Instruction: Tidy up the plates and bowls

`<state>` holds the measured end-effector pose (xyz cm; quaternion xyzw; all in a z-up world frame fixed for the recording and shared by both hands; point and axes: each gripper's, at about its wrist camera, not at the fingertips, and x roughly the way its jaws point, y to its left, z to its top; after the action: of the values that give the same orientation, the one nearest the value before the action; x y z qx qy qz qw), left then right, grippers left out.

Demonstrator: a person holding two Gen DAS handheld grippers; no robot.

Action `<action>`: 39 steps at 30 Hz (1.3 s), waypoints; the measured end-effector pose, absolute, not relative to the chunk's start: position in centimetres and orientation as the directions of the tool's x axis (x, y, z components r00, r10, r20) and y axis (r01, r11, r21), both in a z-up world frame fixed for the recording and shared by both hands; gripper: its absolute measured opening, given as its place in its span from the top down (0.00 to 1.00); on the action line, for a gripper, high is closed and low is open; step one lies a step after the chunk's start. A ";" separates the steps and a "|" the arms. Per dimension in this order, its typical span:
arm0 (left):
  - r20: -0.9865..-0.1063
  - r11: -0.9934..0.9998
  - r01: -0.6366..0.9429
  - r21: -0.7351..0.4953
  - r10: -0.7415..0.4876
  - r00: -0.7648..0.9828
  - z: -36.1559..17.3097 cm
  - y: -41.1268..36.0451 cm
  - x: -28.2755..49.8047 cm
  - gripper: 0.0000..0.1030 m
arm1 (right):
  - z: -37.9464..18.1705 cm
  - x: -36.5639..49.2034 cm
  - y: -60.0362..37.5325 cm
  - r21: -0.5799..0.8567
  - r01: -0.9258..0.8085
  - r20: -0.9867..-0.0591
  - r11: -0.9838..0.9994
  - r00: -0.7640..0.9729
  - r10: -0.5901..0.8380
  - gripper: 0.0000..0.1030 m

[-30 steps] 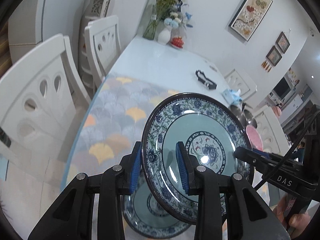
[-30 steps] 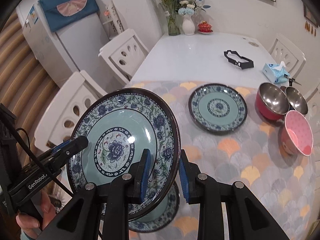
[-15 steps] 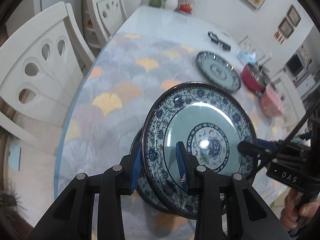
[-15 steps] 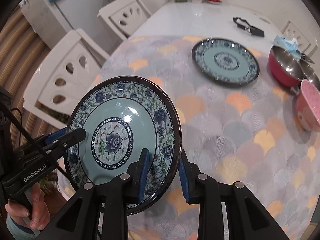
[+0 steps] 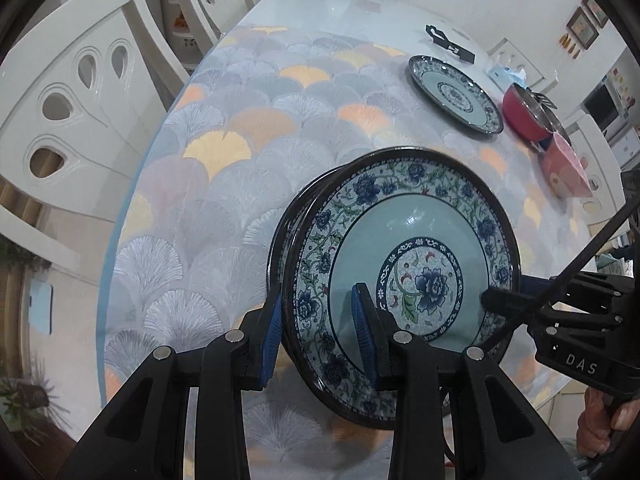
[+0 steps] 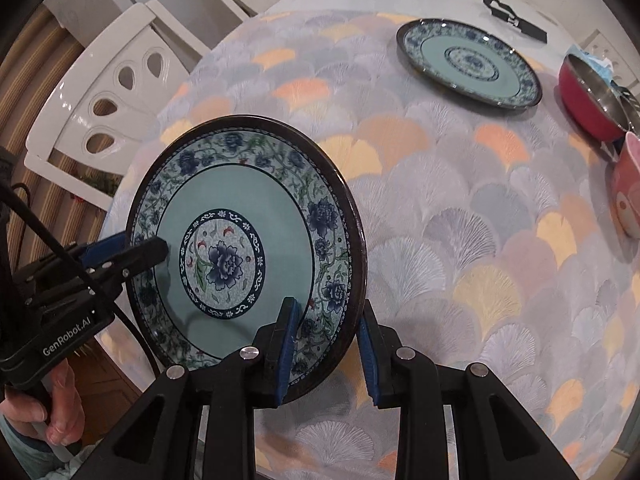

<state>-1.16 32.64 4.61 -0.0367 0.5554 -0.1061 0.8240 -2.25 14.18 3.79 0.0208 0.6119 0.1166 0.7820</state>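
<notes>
Stacking is the step in hand: left gripper [image 5: 318, 334] and right gripper [image 6: 326, 354] each clamp opposite rims of the plate [image 5: 404, 280] held just over a second plate [image 5: 286, 232] beneath the fingers, so next comes a level set-down, then release.

Left gripper [image 5: 320, 332] and right gripper [image 6: 326, 350] both point steeply down, jaws clamped on opposite rims of the plate [image 5: 404, 280]; a hand [image 6: 48, 412] grips each handle.

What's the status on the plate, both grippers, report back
Left gripper and right gripper both clamped on the held plate's rim. Plate just above second plate beneath. Third plate far off; nothing blocking.
</notes>
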 end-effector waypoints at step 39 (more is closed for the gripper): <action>-0.880 0.979 0.036 -0.202 -0.198 0.431 6.5 34.4 1.1 0.69 | 4.1 -1.6 13.3 0.261 -0.119 -0.933 0.958 0.222 0.282 0.72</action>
<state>1.08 34.43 6.54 -0.0765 0.5289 -0.0694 0.8424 -1.59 13.27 4.11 0.0668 0.6103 0.1287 0.7788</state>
